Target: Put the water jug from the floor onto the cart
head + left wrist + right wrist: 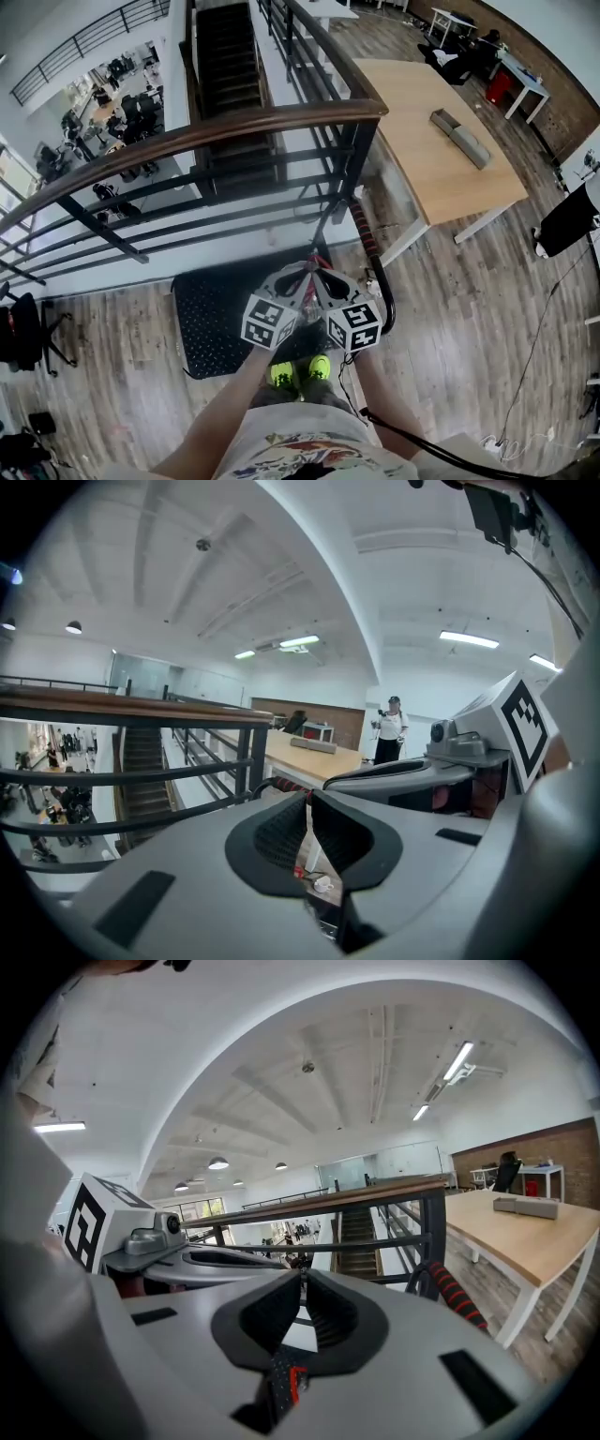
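Note:
No water jug shows in any view. The cart's black studded platform [211,314] lies on the wood floor in front of my feet. Its handle with a red and black grip [366,234] rises at the platform's right, seen also as the striped grip [455,1296] in the right gripper view. Both grippers are held side by side above the platform, tips nearly together. My left gripper [300,278] [307,803] is shut with nothing between its pads. My right gripper [323,278] [302,1283] is shut and empty too. Each gripper view shows the other gripper alongside.
A dark railing with a wooden top rail [187,136] runs just beyond the cart, with a staircase [230,56] dropping behind it. A wooden table [441,141] carrying grey boxes [459,136] stands right. A person [389,728] stands far off. A cable [422,441] lies at my right.

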Demonstrator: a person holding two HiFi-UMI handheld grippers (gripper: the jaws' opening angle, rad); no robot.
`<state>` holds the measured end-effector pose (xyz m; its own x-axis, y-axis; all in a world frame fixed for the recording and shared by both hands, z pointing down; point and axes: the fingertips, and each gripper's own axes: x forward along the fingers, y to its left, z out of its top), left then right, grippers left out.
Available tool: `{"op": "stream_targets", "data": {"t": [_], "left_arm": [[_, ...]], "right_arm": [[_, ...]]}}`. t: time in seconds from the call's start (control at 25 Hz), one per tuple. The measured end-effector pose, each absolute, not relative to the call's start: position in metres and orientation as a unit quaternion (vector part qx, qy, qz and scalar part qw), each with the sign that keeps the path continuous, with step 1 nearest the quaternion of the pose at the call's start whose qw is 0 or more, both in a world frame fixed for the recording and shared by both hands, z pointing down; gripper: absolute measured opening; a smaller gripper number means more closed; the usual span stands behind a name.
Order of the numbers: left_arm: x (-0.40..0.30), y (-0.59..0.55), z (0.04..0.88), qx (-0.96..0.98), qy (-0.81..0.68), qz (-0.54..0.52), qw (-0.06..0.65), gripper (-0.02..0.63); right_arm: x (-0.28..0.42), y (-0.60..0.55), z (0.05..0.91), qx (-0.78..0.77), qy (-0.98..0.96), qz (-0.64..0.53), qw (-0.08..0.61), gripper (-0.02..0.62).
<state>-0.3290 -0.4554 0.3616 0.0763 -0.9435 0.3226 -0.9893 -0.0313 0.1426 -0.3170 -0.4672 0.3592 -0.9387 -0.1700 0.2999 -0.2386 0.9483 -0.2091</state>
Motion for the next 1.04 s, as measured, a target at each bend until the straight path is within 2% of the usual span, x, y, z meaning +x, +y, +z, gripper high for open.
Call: {"op": "stream_targets", "data": {"t": [0.76,1.04], "left_arm": [[-0.323,-0.451,0.357,0.71,-0.68,0.072,0.168,0.025],[-0.296,-0.455,0.358,0.706,-0.681,0.065,0.181,0.023]], "right_arm": [[-0.312,-0.463,0.353,0.104,-0.977,0.121,0.139,0.028],[-0.285,-0.467,0.352,0.099,-0.977,0.121,0.149,0.028]]}}
